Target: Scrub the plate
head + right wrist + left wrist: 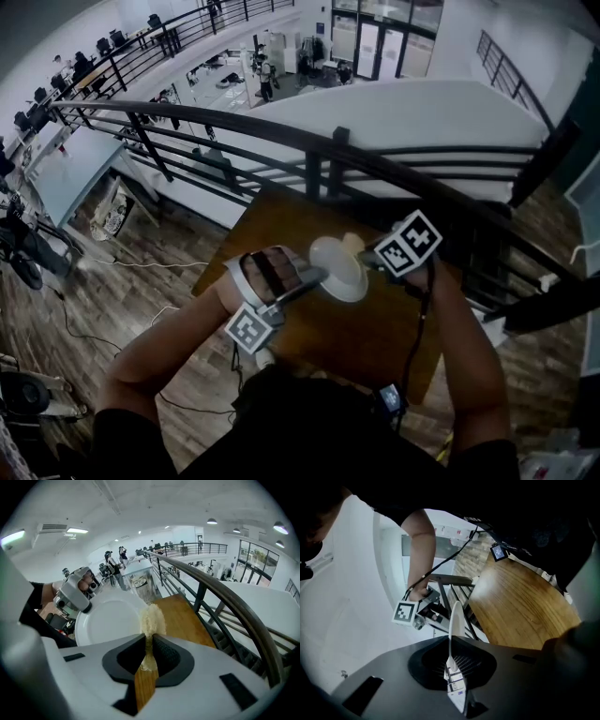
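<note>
Two tight grips: left gripper (452, 670) on smooth round white plate (108, 620), right gripper (149, 654) on fibrous beige scrubber (151, 619).

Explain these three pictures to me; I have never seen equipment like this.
No robot here: a person holds a hand-held two-jaw gripper in each hand. The head view comes from a camera on the person's head, looking down; the other two views come from cameras riding on each gripper, looking along its jaws. The left gripper is shut on the rim of a white plate, held above a wooden table. The right gripper is shut on a pale fibrous scrubber at the plate's edge; whether they touch is unclear.
</note>
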